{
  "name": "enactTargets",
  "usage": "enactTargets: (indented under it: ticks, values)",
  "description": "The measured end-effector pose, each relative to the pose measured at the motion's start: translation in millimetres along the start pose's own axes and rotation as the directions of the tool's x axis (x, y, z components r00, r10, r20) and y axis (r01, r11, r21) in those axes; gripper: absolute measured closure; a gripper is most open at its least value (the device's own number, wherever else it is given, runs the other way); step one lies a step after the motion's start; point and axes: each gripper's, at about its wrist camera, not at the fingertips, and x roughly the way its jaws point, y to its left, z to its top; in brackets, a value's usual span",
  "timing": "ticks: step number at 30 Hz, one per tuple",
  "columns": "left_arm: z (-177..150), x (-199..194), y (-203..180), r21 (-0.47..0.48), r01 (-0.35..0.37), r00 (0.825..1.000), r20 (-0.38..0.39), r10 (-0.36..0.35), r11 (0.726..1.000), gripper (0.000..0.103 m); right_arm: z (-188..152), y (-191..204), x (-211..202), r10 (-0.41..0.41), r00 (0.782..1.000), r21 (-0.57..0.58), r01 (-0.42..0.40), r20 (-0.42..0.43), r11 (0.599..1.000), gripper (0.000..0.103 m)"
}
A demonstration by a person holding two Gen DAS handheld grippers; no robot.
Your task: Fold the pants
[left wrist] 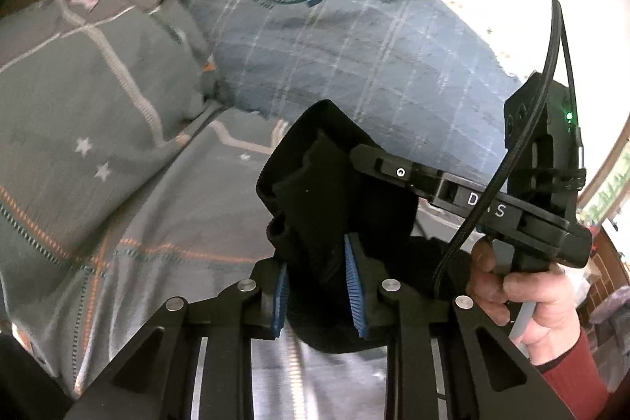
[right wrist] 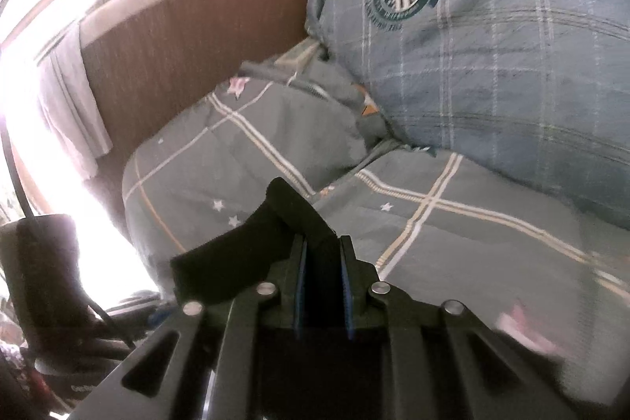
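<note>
Left gripper [left wrist: 319, 286] clamped on black pants [left wrist: 338, 191]; right gripper [right wrist: 323, 278] clamped on the same pants [right wrist: 252, 254]. Pants bunched, raised over the grey checked bedding [left wrist: 118, 207]. Blue plaid pillow [right wrist: 492, 58] behind.

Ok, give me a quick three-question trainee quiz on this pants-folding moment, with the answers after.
1. True or false: both the left gripper and the right gripper are shut on the black pants.
2. What shows on the blue pillow? A) round green badge B) red stripe C) yellow flower
3. What colour are the gripper pads?

Key: 1 true; 2 A; 3 blue.
</note>
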Motion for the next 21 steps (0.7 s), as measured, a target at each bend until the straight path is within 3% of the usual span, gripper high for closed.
enactTargets:
  ticks: [12,21]
  values:
    - [2,6,-59,0.15,0.106,0.994,-0.018,-0.105,0.983,0.082,-24,-49,-76,-0.048,0.991,0.13,0.032,0.123,0.991,0.091]
    - [-13,51,-116,0.245,0.235,0.969,-0.14,-0.206,0.941,0.083,-65,-106,-133,-0.132,0.978,0.282,0.082,0.162,0.956,0.092]
